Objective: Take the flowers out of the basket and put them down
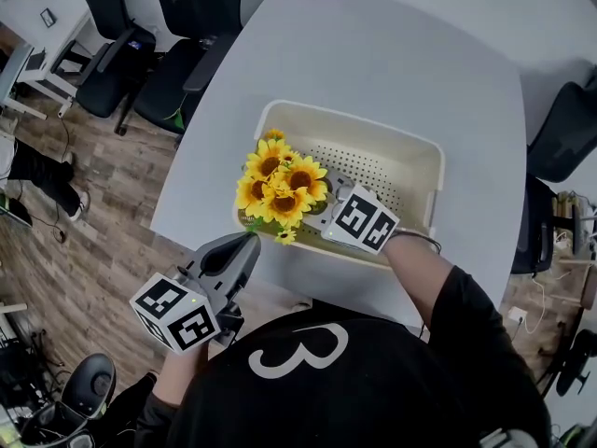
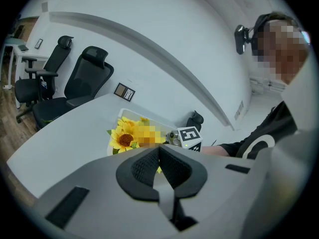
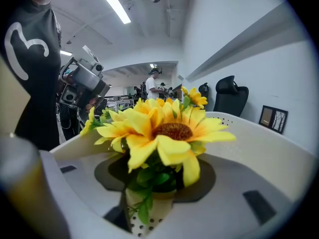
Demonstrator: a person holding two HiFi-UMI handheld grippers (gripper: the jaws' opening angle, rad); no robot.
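Observation:
A bunch of yellow sunflowers (image 1: 278, 187) stands in the left end of a cream perforated basket (image 1: 410, 157) on the white table (image 1: 373, 54). My right gripper (image 1: 315, 215) reaches into the basket from the near side, and its marker cube sits just right of the blooms. In the right gripper view the sunflowers (image 3: 164, 133) fill the middle, and their green foliage is packed between the two dark pads of the right gripper (image 3: 152, 183). My left gripper (image 1: 247, 243) hovers off the table's near edge, shut and empty, pointing at the sunflowers (image 2: 124, 137).
Black office chairs (image 1: 159, 73) stand left of the table on the wooden floor, and another chair (image 1: 569, 129) is at the right. The basket's right half shows its bare perforated bottom (image 1: 373, 171). The person's black shirt fills the bottom of the head view.

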